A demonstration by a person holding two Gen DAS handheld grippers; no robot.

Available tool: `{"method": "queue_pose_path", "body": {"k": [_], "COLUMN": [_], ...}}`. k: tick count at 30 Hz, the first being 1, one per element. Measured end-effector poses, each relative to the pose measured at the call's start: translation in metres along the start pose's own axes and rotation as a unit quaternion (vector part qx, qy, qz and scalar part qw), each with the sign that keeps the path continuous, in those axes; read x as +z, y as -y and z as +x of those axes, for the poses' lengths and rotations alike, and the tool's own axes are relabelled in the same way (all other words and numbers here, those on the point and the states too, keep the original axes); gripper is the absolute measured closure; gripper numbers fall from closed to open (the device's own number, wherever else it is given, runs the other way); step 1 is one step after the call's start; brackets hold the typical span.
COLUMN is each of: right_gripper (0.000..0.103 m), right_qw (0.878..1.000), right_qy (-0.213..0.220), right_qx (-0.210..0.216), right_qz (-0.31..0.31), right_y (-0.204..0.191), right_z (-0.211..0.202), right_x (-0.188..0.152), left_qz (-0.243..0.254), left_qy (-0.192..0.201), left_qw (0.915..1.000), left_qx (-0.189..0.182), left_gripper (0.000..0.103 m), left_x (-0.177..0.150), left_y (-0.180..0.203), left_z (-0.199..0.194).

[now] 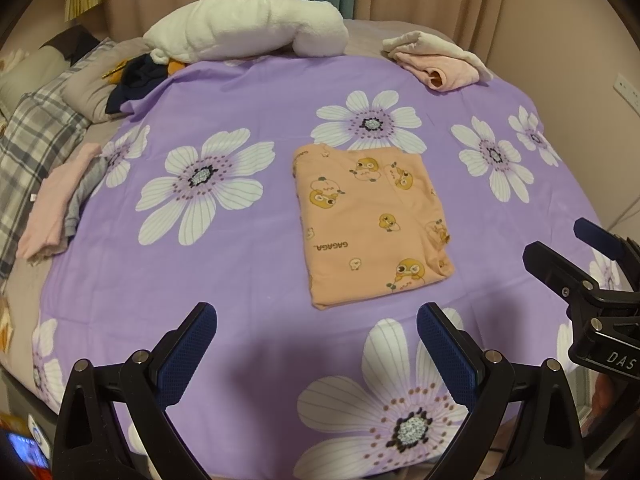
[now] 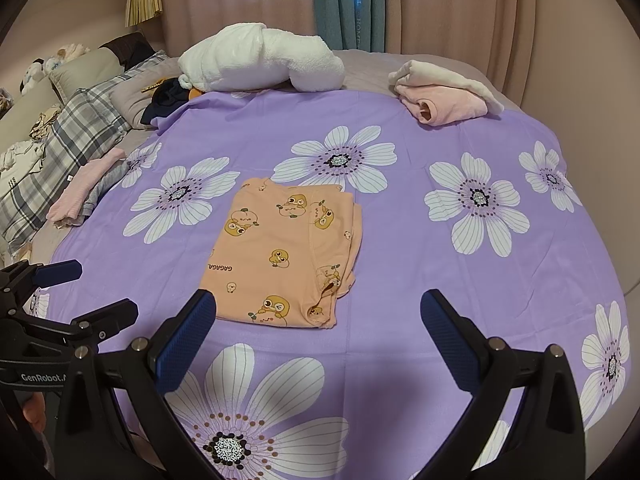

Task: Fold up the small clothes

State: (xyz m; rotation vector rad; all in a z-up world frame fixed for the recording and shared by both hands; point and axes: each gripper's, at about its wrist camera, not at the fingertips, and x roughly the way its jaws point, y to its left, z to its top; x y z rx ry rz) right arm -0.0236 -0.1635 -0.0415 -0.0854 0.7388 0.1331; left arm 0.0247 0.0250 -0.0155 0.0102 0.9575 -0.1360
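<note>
A small orange garment with a duck print (image 1: pixel 370 224) lies folded into a neat rectangle on the purple flowered sheet (image 1: pixel 256 264); it also shows in the right wrist view (image 2: pixel 286 252). My left gripper (image 1: pixel 317 354) is open and empty, held above the sheet just short of the garment's near edge. My right gripper (image 2: pixel 318 344) is open and empty, just short of the garment's near right corner. The right gripper also shows at the right edge of the left wrist view (image 1: pixel 588 264), and the left gripper at the left edge of the right wrist view (image 2: pixel 84 292).
A pink and grey folded pile (image 2: pixel 86 190) lies at the sheet's left edge. A pink and cream bundle (image 2: pixel 444 94) sits at the back right. A white fluffy blanket (image 2: pixel 260 62), dark clothes (image 2: pixel 168 100) and plaid pillows (image 2: pixel 68 144) lie at the back left.
</note>
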Motion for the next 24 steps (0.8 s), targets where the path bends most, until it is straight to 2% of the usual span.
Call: {"method": "queue_pose_path", "body": {"k": [24], "right_gripper": [0.0], "right_qw": [1.0], "right_qy": [0.0], "right_qx": [0.0], "right_qz": [0.0], "right_y": [0.0006], "right_z": [0.0008], "right_x": [0.0016], "left_qz": [0.002], "left_qy": [-0.001], "left_qw": [1.0], "left_qx": [-0.001], "left_gripper": [0.004], "left_x": [0.0021], "left_y": [-0.0001], "left_z": [0.0006]}}
